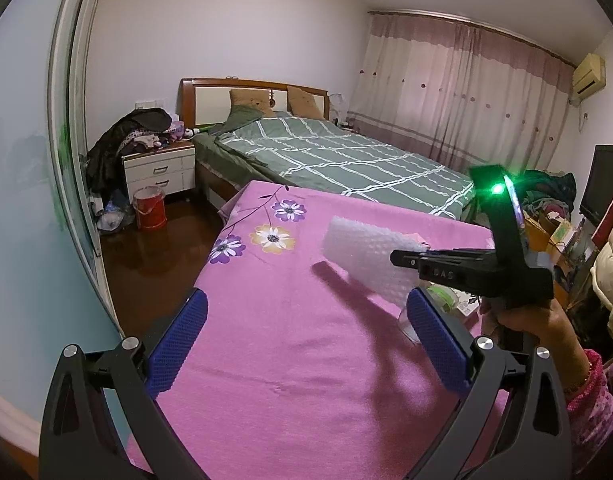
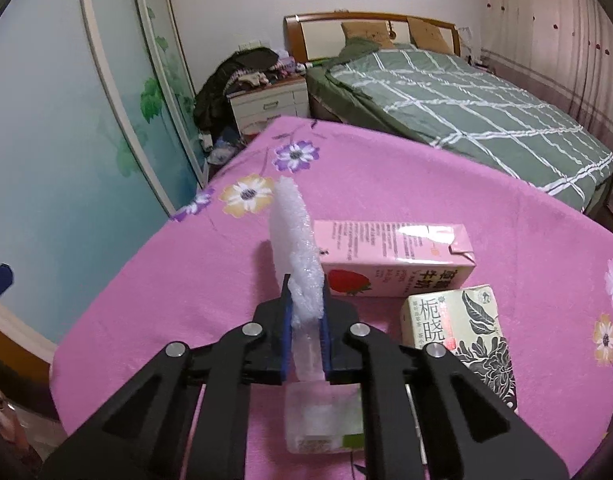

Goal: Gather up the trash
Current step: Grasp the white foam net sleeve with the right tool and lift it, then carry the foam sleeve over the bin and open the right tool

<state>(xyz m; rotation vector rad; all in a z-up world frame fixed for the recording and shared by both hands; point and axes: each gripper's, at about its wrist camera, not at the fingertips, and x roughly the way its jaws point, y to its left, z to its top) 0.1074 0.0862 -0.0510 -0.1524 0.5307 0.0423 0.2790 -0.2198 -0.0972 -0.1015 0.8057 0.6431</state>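
Note:
My right gripper (image 2: 305, 304) is shut on a white piece of bubble wrap (image 2: 292, 236) and holds it upright above the pink floral cloth (image 2: 186, 280). In the left wrist view the right gripper (image 1: 400, 258) and the bubble wrap (image 1: 366, 256) hang over the cloth's right side. My left gripper (image 1: 306, 336) is open and empty above the cloth (image 1: 286, 360). A pink strawberry milk carton (image 2: 394, 256) lies on its side just right of the wrap. A cream tea carton (image 2: 462, 336) lies in front of it. A clear plastic bottle (image 2: 326, 420) lies under my right gripper.
A green checked bed (image 1: 338, 156) stands beyond the cloth-covered table. A white nightstand (image 1: 158, 172) piled with clothes and a red bucket (image 1: 148, 208) stand at the left by the sliding wardrobe door (image 1: 38, 200). Curtains and clutter fill the right side.

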